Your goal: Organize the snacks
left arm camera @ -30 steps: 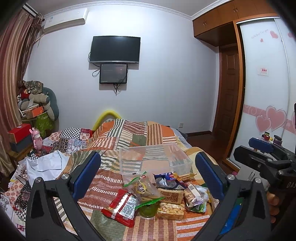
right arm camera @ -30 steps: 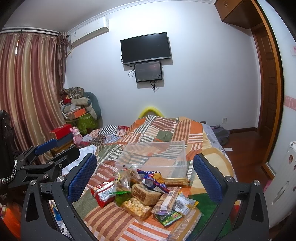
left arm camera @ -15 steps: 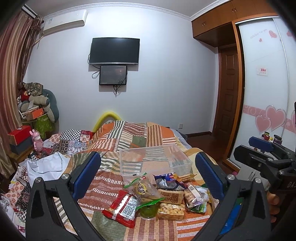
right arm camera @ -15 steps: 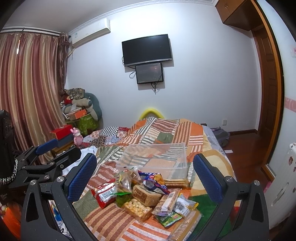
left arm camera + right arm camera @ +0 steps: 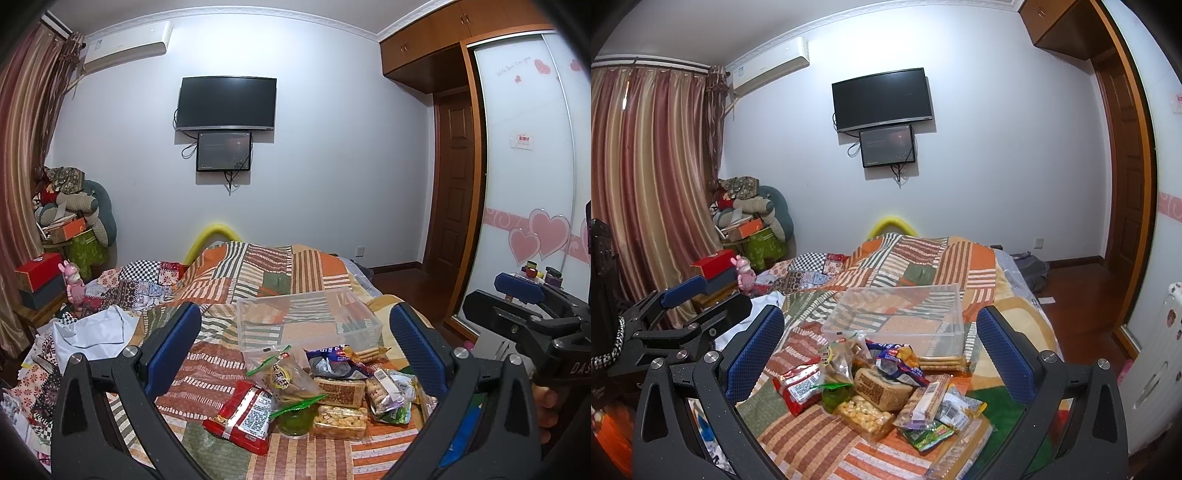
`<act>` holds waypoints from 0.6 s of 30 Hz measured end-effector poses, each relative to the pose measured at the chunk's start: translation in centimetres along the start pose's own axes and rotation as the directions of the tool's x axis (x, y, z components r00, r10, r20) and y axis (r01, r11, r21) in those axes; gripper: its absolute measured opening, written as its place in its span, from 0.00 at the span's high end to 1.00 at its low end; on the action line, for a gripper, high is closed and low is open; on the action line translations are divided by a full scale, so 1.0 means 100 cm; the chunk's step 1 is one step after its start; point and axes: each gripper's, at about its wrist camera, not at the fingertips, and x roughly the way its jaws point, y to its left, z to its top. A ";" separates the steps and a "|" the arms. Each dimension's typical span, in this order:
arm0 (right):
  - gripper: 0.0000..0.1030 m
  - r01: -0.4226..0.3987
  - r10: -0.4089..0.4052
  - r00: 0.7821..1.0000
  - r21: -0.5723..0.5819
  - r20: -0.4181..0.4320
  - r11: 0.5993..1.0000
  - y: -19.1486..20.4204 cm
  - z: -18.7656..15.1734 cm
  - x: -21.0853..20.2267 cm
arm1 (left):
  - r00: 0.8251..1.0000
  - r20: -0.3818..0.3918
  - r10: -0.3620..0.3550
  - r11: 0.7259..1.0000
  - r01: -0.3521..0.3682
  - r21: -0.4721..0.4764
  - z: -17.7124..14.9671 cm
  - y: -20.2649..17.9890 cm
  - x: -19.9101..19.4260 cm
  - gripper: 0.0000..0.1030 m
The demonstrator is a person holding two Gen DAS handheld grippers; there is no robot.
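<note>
1. Both grippers sit slightly lower over the bed than a second ago, so the wall television [image 5: 227,103] and the clear plastic bin [image 5: 308,321] show a little further down in each view; none of the snacks has shifted.
2. Left gripper [image 5: 295,347]: jaws spread wide, nothing between the blue pads [image 5: 173,350], hanging above the near end of the bed.
3. Right gripper [image 5: 881,352]: likewise released and empty, its blue pads [image 5: 755,356] framing the snack pile from the other side.
4. Snack pile [image 5: 882,391]: heaped on the patchwork quilt [image 5: 266,266], just in front of the bin and touching its near wall.
5. Within the pile, a red packet [image 5: 245,415] lies at the left edge, beside a clear bag with a green zip [image 5: 284,380] and a green jelly cup [image 5: 295,422].
6. A brown-wrapped block [image 5: 881,387] sits mid-pile, with a tray of pale yellow puffs [image 5: 866,411] in front of it and a blue-and-white crisp bag [image 5: 897,360] behind.
7. A sleeve of long biscuits [image 5: 942,363] rests against the bin's front wall.
8. The bin stands upright on the quilt and holds no snacks.
</note>
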 end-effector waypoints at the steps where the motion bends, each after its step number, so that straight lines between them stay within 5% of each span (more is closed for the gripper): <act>1: 0.00 0.000 0.000 1.000 0.001 0.000 1.000 -0.001 0.000 -0.001 | 1.000 0.001 0.000 1.000 0.000 0.000 0.000 0.000 -0.001 0.00; 18: 0.00 -0.010 0.010 0.999 0.004 -0.046 1.000 -0.003 -0.006 0.009 | 1.000 -0.020 0.010 1.000 -0.010 -0.015 -0.002 0.007 0.005 0.00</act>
